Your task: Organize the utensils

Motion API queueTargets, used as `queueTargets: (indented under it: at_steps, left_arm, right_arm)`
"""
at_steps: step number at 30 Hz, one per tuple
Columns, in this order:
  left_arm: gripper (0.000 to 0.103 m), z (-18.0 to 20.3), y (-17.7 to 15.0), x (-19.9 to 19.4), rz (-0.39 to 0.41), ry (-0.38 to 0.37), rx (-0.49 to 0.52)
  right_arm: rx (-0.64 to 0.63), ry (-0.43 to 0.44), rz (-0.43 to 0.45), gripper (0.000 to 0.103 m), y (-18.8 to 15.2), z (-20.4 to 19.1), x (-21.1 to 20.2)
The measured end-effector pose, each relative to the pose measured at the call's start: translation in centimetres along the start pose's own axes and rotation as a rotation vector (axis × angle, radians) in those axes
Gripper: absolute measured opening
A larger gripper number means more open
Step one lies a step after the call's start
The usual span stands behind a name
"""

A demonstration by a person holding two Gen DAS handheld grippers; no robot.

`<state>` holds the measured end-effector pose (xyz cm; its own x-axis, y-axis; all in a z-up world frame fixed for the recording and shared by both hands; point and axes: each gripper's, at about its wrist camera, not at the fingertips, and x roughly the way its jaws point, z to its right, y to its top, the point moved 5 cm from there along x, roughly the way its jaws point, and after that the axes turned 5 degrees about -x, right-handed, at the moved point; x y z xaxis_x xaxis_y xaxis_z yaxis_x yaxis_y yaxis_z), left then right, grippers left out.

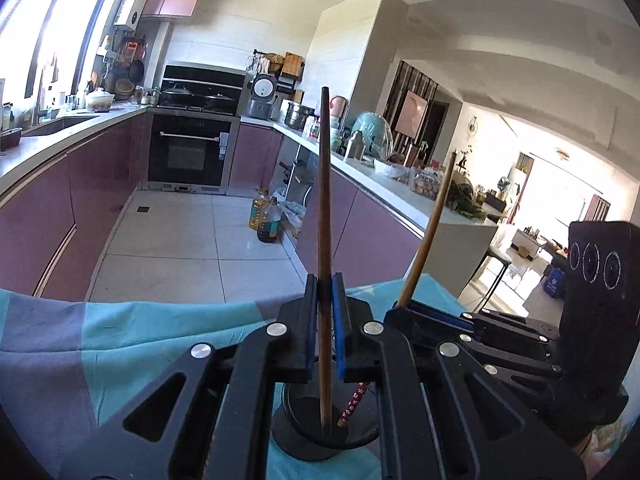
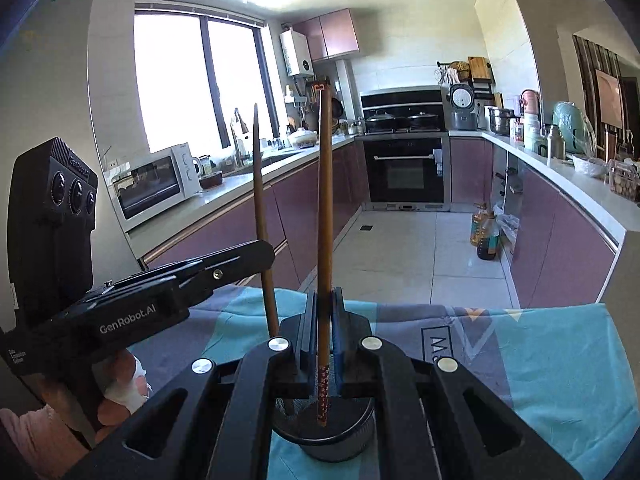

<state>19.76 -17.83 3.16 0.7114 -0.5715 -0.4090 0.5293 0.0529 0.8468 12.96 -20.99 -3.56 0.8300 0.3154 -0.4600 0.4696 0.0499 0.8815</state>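
Observation:
My left gripper [image 1: 325, 324] is shut on a plain brown chopstick [image 1: 324, 208] held upright, its lower end inside a black mesh utensil cup [image 1: 324, 436]. My right gripper [image 2: 325, 332] is shut on a second chopstick [image 2: 325, 216] with a red patterned end, also upright with its lower end in the same cup [image 2: 324, 436]. In the left wrist view the right gripper [image 1: 432, 312] and its chopstick [image 1: 430, 228] stand just to the right. In the right wrist view the left gripper [image 2: 240, 260] and its chopstick [image 2: 262, 208] stand to the left.
The cup stands on a teal and grey cloth [image 2: 540, 360] that covers the table. Beyond the table edge lie a tiled kitchen floor [image 1: 192, 240], purple cabinets, an oven [image 2: 406, 168] and oil bottles [image 1: 266, 216] on the floor.

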Motion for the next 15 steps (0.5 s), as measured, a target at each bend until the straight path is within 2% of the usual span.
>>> queueTargets:
  at_steps: [8, 15]
  left_arm:
    - [0.008, -1.3, -4.3, 4.5, -0.133, 0.020, 0.007]
    - [0.008, -2.2, -5.1, 6.5, -0.167, 0.031, 0.034]
  right_arm:
    - [0.026, 0.014, -0.155, 0.006, -2.5, 0.3, 3.3]
    - [0.053, -0.005, -0.179, 0.008, -3.1, 0.3, 4.1]
